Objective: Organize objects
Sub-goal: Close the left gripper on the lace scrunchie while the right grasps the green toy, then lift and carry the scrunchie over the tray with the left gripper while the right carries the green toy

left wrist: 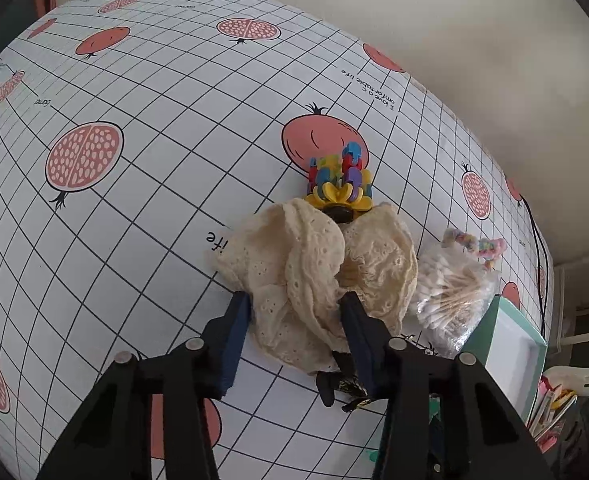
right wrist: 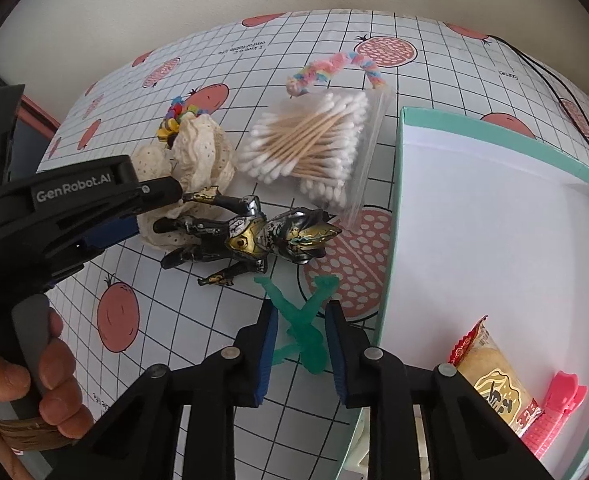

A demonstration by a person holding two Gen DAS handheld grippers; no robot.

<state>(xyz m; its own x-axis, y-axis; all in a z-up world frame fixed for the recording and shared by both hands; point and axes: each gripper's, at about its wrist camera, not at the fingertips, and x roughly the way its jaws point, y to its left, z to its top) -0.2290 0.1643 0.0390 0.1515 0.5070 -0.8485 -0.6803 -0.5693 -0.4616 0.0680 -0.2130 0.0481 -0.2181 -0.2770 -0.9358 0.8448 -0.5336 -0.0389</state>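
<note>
My left gripper (left wrist: 296,316) is open, its blue-padded fingers on either side of a crumpled cream lace cloth (left wrist: 314,272) lying on the table. A colourful plastic toy (left wrist: 340,176) sits at the cloth's far end. A black and gold action figure (right wrist: 254,236) lies beside the cloth, its legs partly under it. My right gripper (right wrist: 302,344) is open low over the table, with a translucent green figure (right wrist: 308,336) lying between its fingers. The right wrist view also shows the left gripper (right wrist: 154,212) at the cloth (right wrist: 202,152), held by a hand (right wrist: 50,380).
A clear bag of cotton swabs (right wrist: 314,148) and a pastel pipe-cleaner loop (right wrist: 334,68) lie beyond the figures. A teal box with a white inside (right wrist: 474,220) stands at the right, holding a snack packet (right wrist: 494,384) and a pink clip (right wrist: 554,412). A black cable (right wrist: 554,88) runs along the table's far right.
</note>
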